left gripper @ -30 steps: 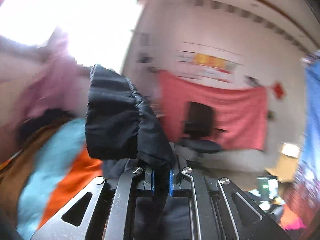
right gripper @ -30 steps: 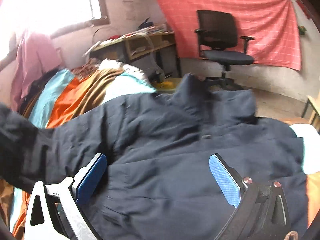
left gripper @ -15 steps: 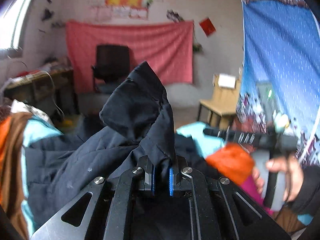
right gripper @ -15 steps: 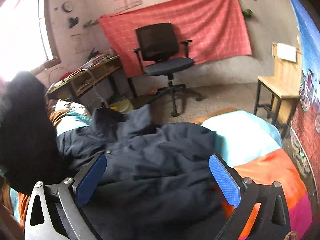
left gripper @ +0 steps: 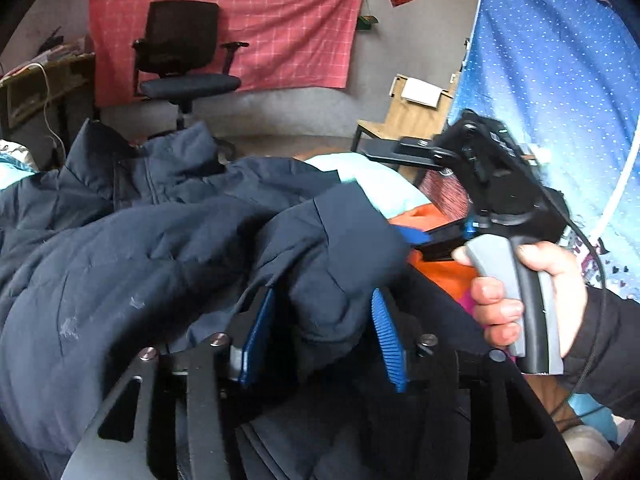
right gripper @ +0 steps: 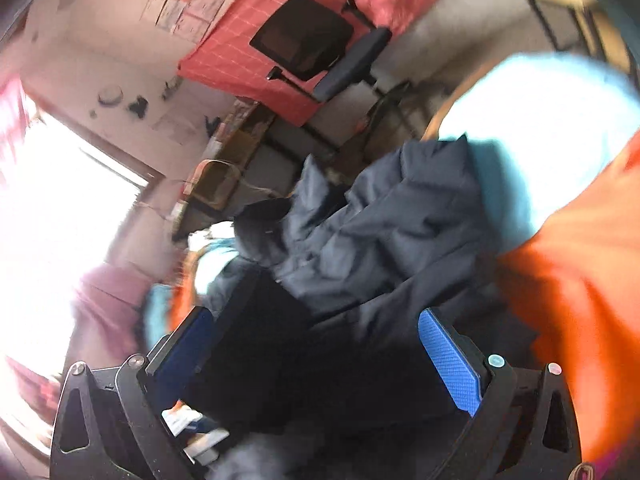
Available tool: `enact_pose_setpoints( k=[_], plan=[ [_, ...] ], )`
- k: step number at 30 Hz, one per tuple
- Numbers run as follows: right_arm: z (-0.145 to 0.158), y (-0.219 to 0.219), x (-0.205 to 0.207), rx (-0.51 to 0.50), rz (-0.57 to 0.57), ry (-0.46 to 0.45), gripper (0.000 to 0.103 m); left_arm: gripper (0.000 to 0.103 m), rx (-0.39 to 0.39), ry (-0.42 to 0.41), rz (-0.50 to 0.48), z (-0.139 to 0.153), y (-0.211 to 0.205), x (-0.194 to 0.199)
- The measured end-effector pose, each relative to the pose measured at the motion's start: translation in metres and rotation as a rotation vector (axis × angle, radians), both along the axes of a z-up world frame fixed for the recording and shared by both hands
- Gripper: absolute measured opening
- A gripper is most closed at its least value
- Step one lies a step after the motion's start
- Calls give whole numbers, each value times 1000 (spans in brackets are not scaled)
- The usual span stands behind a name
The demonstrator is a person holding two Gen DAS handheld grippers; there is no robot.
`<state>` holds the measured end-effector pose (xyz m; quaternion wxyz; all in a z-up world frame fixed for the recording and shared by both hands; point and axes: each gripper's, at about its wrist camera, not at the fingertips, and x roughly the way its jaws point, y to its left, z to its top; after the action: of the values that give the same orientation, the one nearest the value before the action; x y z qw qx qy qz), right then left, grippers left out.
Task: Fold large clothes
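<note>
Firstly, left wrist view: the left tongs (left gripper: 320,340) stand with their blue pads apart, and a bunched cuff end of the dark navy jacket (left gripper: 120,264) lies loosely between them, not pinched. The jacket spreads leftward and away across a bed cover (left gripper: 440,268) of orange and pale turquoise patches, its collar raised at the far side. To the right, a bare hand (left gripper: 532,304) grips the grey handle of the right tongs (left gripper: 424,240), whose tips rest just beside the cuff over the orange patch. Behind stand a black office chair (left gripper: 184,56), a red checked cloth (left gripper: 240,20) on the wall, a wooden chair (left gripper: 404,116) and a blue dotted curtain (left gripper: 560,92).

Right wrist view (tilted and blurred): the right tongs (right gripper: 316,356) are wide apart, with dark jacket (right gripper: 380,232) fabric lying between and below the pads; contact cannot be judged. The jacket is heaped ahead of the tips on the bed cover (right gripper: 580,280), orange at right and turquoise beyond. The office chair (right gripper: 320,44), the red cloth (right gripper: 240,56) and a bright window (right gripper: 52,208) fill the background.
</note>
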<state>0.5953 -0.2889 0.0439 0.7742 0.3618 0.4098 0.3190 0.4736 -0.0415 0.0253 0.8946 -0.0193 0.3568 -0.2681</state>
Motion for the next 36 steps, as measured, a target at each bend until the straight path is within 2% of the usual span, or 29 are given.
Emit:
enact_pose_setpoints(
  k=[4, 5, 7, 9, 10, 11, 12, 16, 17, 20, 25, 28, 30, 32, 35, 36],
  plan=[
    [-15, 5, 3, 112, 35, 95, 103, 60, -39, 6, -12, 5, 11, -13],
    [-17, 7, 2, 107, 39, 110, 103, 64, -56, 1, -8, 9, 16, -18],
    [-17, 10, 1, 52, 30, 124, 92, 65, -84, -26, 23, 13, 31, -33],
    [-17, 16, 0, -33, 35, 132, 53, 65, -94, -67, 96, 16, 52, -48],
    [-17, 19, -1, -74, 33, 134, 43, 65, -84, -85, 157, 20, 66, -52],
    [-14, 20, -4, -125, 17, 134, 18, 65, -74, -100, 216, 24, 80, -56],
    [-14, 18, -7, -145, 8, 125, 9, 65, -58, -112, 273, 26, 93, -57],
    [13, 21, -17, -200, -15, -3, 6, 66, -4, -101, 458, 22, 145, -54],
    [25, 21, -19, -211, -29, -49, 6, 66, 7, -91, 488, 19, 157, -52],
    [42, 22, -19, -251, -76, -106, 5, 66, 70, -87, 552, 10, 178, -45],
    [31, 32, -7, -366, -113, -86, 6, 66, 118, 0, 576, -14, 190, -29],
    [20, 50, -8, -542, -83, -114, 18, 66, 139, 38, 551, -29, 186, -20],
    [20, 59, -16, -658, -93, -165, 47, 67, 138, 59, 521, -37, 181, -15],
    [25, 65, -24, -716, -102, -231, 62, 67, 171, 64, 511, -42, 174, -9],
    [36, 78, -34, -815, -121, -335, 63, 68, 233, 60, 510, -46, 166, -5],
    [38, 81, -34, -818, -109, -349, 63, 69, 252, 59, 511, -50, 165, -3]
  ],
)
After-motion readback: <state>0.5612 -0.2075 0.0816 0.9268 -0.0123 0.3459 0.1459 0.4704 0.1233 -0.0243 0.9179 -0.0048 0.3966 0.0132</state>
